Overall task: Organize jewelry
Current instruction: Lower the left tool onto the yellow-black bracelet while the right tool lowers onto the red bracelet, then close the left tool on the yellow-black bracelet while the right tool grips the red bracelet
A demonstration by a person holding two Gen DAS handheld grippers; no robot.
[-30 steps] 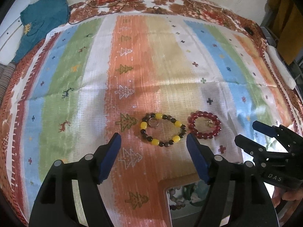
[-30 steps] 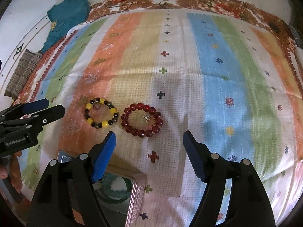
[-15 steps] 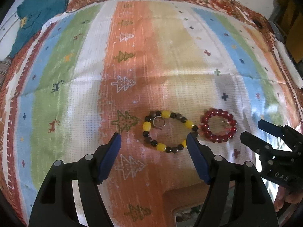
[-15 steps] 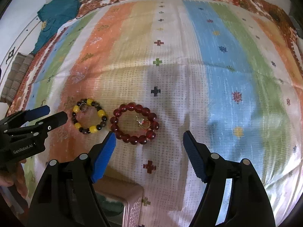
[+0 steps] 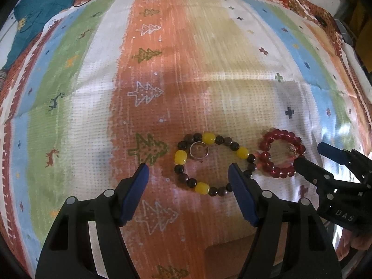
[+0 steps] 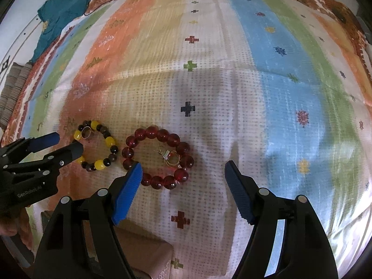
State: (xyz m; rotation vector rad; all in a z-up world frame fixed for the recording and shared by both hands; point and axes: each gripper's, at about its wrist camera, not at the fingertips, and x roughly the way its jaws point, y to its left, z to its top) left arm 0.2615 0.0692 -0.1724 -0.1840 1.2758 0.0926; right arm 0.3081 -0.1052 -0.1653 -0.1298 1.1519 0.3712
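Lettering marks both tools: "DAS" reads on the right gripper (image 5: 311,155) at the right edge of the left wrist view, "GenRobot.AI" on the left gripper (image 6: 66,143) at the left edge of the right wrist view, and both stand wide apart with nothing between their jaws. The yellow-and-dark bead bracelet (image 5: 215,164), a silver ring (image 5: 198,150) inside its loop, lies just beside the red bead bracelet (image 6: 158,157) on the striped cloth (image 5: 162,81), low centre in each frame. Only the right wrist view resolves the gold earrings (image 6: 171,158) inside the red loop and shows a box corner (image 6: 148,253) at its lower edge.
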